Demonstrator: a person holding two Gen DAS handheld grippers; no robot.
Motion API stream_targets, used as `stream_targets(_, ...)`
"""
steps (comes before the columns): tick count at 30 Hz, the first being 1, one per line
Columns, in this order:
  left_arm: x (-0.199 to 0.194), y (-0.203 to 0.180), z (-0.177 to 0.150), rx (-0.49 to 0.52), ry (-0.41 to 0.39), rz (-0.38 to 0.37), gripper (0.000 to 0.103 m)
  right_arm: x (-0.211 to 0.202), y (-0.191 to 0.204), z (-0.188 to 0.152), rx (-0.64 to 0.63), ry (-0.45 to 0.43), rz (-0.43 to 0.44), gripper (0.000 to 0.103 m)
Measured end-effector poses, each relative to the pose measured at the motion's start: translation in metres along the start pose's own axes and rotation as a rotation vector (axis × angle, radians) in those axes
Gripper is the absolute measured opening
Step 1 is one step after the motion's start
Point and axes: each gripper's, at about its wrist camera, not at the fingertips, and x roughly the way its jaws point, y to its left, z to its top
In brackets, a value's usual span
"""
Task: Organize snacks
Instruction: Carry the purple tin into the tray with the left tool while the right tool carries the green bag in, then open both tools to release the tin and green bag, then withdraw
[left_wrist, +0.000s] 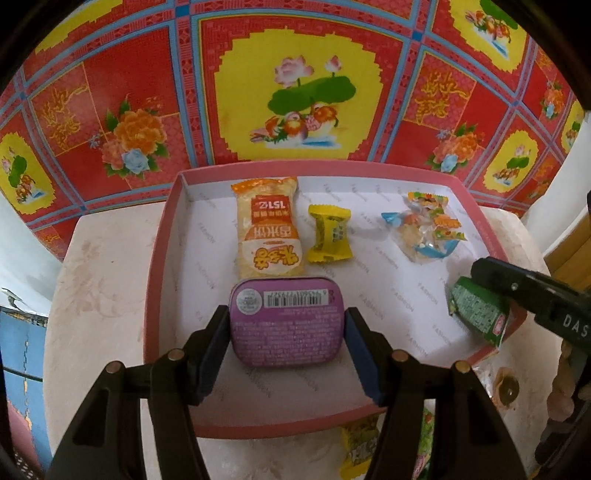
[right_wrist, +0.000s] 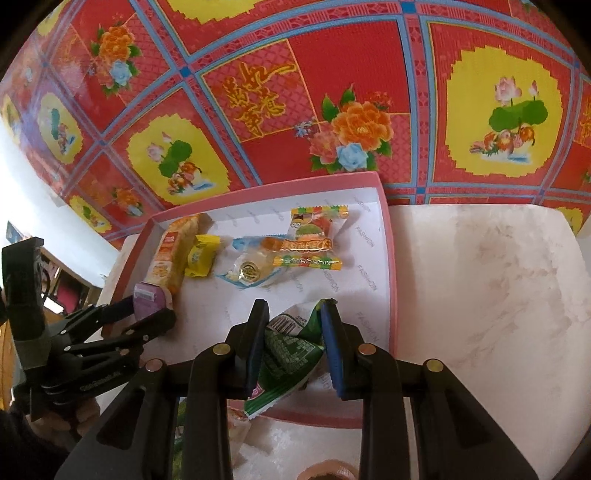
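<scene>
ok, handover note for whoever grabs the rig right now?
Left gripper: shut on the purple tin, over the near left part of the pink tray.
Right gripper: shut on the green packet, over the tray's near right edge.
In the tray: rice cracker pack, yellow candy, clear candy bags.
Done: those three lots are placed.
Left: set down the tin and the packet; more wrapped snacks lie on the table in front of the tray.
</scene>
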Motion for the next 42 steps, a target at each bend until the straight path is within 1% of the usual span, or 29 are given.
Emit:
stream_targets(3,0.004,0.001,0.001,-0.006,0.018,0.002,0.065,0.000,0.000,0.000,-0.004,-0.003,-0.002,0.030)
stream_targets(11,0.005,0.001,0.002,-0.021,0.024,0.012,0.065,0.001,-0.002,0.001,0.012,-0.001,-0.004,0.031)
stream_targets(14,0.000,0.005,0.002,-0.034,0.026,0.013,0.065,-0.005,-0.005,0.000,0.022,-0.008,-0.004,0.035)
stream_targets(18,-0.011,0.009,0.000,-0.064,0.025,-0.013,0.065,-0.017,-0.006,0.000,0.031,-0.038,-0.010,0.044)
stream_targets(19,-0.016,0.010,0.000,-0.067,0.017,-0.017,0.065,-0.021,-0.005,0.000,0.033,-0.045,-0.008,0.047)
stream_targets(22,-0.027,0.009,-0.002,-0.062,-0.008,-0.019,0.065,-0.028,0.002,-0.004,0.028,-0.056,0.001,0.051)
stream_targets(27,-0.046,0.008,-0.006,-0.054,-0.031,-0.021,0.065,-0.036,0.009,-0.012,0.027,-0.057,0.015,0.052)
stream_targets(33,-0.057,0.010,-0.016,-0.058,-0.021,-0.014,0.065,-0.046,0.011,-0.020,0.025,-0.069,0.041,0.052)
stream_targets(42,-0.069,0.012,-0.024,-0.067,-0.011,-0.015,0.065,-0.051,0.005,-0.028,0.048,-0.059,0.022,0.052)
